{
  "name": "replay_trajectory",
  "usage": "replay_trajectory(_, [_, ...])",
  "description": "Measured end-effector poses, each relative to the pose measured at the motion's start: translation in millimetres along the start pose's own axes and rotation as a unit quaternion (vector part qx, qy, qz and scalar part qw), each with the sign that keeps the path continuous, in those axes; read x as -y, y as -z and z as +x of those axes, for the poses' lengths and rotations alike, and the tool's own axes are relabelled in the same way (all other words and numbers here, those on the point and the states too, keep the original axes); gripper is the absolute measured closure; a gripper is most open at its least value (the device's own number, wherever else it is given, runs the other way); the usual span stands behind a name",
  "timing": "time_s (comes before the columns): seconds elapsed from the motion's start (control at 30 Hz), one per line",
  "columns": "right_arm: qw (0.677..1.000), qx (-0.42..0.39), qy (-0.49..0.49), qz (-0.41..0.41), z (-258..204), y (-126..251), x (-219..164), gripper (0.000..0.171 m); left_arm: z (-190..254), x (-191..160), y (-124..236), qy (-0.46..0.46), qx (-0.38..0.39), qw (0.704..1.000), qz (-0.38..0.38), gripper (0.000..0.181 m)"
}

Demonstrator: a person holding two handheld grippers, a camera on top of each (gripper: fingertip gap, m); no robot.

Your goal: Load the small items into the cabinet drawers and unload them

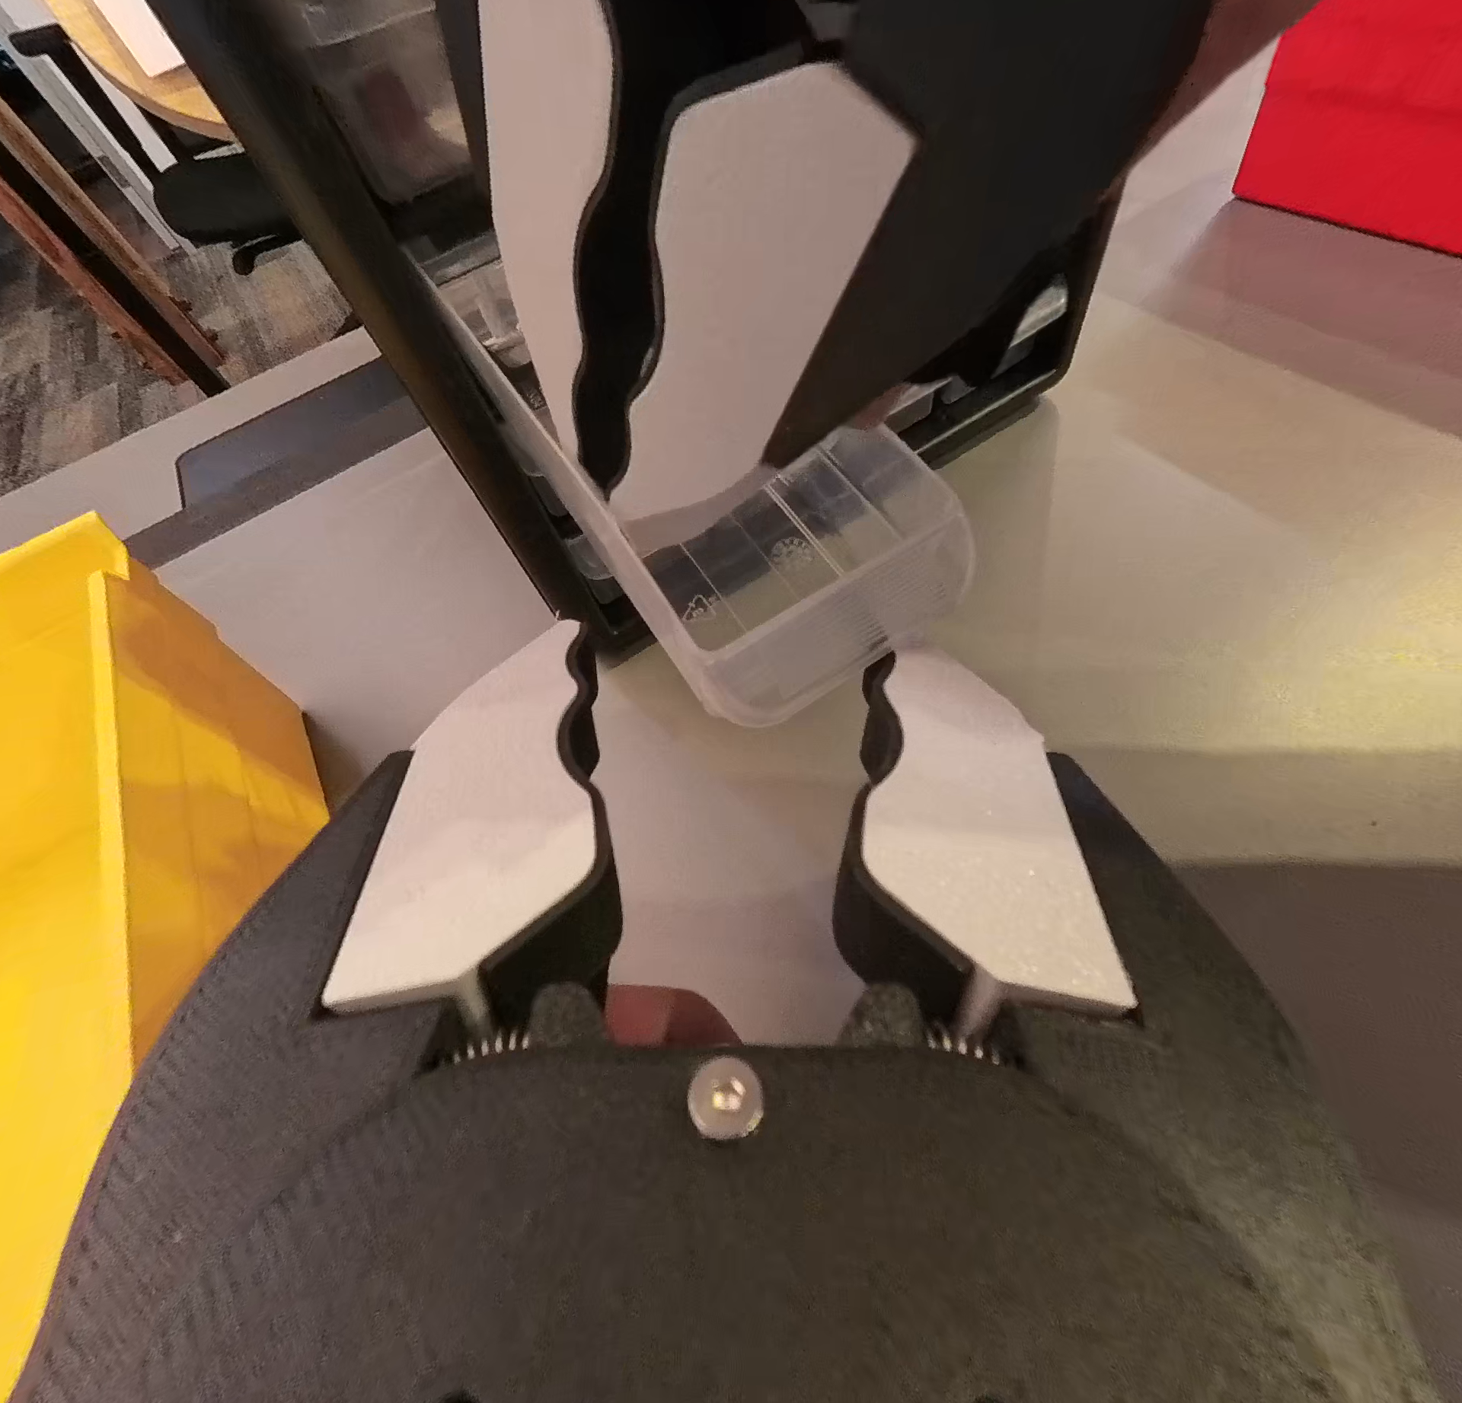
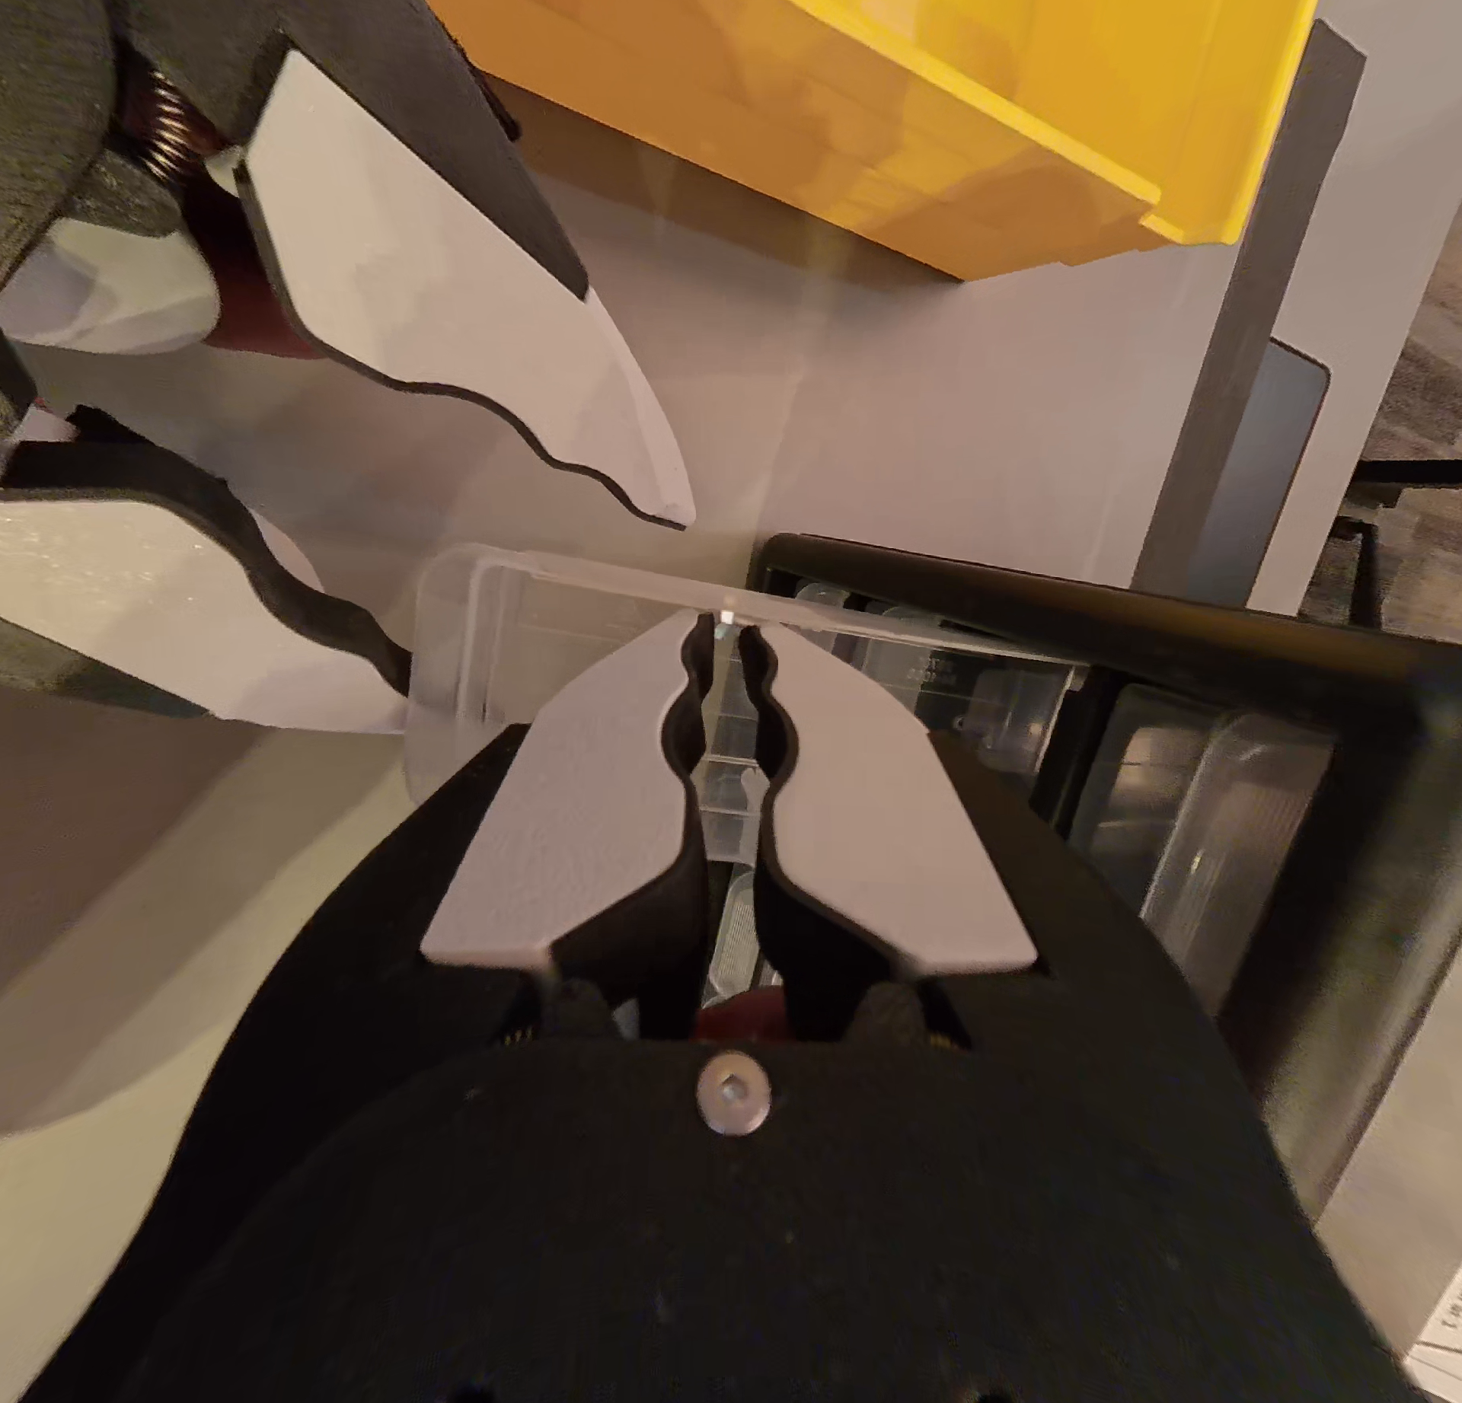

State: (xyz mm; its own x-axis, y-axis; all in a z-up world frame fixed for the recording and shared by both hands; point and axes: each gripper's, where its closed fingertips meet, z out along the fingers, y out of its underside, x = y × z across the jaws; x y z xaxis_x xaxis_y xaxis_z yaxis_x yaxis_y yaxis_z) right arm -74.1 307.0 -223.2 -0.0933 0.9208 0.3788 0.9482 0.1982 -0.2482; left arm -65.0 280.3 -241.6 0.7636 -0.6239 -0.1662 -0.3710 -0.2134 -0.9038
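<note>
A clear plastic drawer [image 1: 831, 614] is pulled out of the bottom of the black cabinet [image 1: 356, 218] over the pale table. My left gripper [image 1: 728, 653] is open and empty, its tips just in front of the drawer's front wall. My right gripper [image 2: 721, 625] reaches down from above to the rim of the drawer [image 2: 490, 637]. Its jaws stand a narrow gap apart, with a tiny pale glinting item [image 2: 724, 619] between the tips. The right gripper [image 1: 609, 479] also shows in the left wrist view, and the left gripper [image 2: 538, 598] in the right wrist view.
A yellow bin [image 1: 119, 732] stands on the table left of the cabinet and also shows in the right wrist view [image 2: 870, 99]. A red box [image 1: 1369, 99] stands at the far right. Other clear drawers [image 2: 1187, 772] sit closed in the cabinet [image 2: 1187, 637].
</note>
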Motion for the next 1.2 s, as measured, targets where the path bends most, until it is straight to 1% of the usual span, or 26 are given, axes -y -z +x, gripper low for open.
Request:
replay_trajectory(0.03, [1.0,0.003,0.003,-0.002,-0.2,0.2,-0.5,0.166,0.4,0.5,0.0,-0.001,0.0,1.0,0.001,0.117])
replay_trajectory(0.2, [1.0,0.003,0.007,-0.002,-0.2,0.8,-0.2,0.171,0.1,0.8,0.6,0.001,-0.002,1.0,0.001,0.117])
replay_trajectory(0.4, [1.0,0.003,-0.002,0.006,3.4,1.9,-1.2,0.171,-0.8,-0.1,1.3,0.006,-0.005,1.0,0.0,0.116])
replay_trajectory(0.67, [1.0,-0.012,0.006,-0.012,10.6,-0.7,-4.6,0.171,1.3,-3.7,4.3,0.024,-0.024,0.999,-0.01,0.109])
replay_trajectory(0.73, [1.0,-0.015,0.011,-0.015,10.7,-1.4,-4.2,0.167,3.9,-5.4,5.4,0.026,-0.031,0.999,-0.017,0.106])
replay_trajectory(0.83, [1.0,0.002,-0.009,0.003,8.4,0.5,0.1,0.16,5.5,-3.1,9.9,0.031,-0.033,0.999,-0.014,0.105])
replay_trajectory(0.9, [1.0,0.026,-0.01,0.002,-0.6,3.3,0.2,0.135,5.9,-4.6,10.4,0.029,-0.033,0.999,-0.022,0.104])
replay_trajectory(0.93, [1.0,0.014,-0.006,-0.008,0.8,4.7,-1.4,0.126,5.8,-5.7,10.8,0.029,-0.032,0.999,-0.024,0.104])
replay_trajectory(0.97, [1.0,0.002,0.001,-0.02,2.2,5.3,-4.0,0.122,5.5,-7.3,10.8,0.031,-0.032,0.999,-0.026,0.105])
replay_trajectory(1.1, [1.0,0.021,-0.002,-0.02,-5.1,2.9,-3.6,0.118,2.6,-9.3,11.8,0.032,-0.032,0.998,-0.034,0.105])
replay_trajectory(1.2, [0.999,0.013,0.003,-0.033,-4.5,-3.5,-6.1,0.123,3.6,-2.9,23.7,0.024,-0.053,0.998,-0.036,0.105])
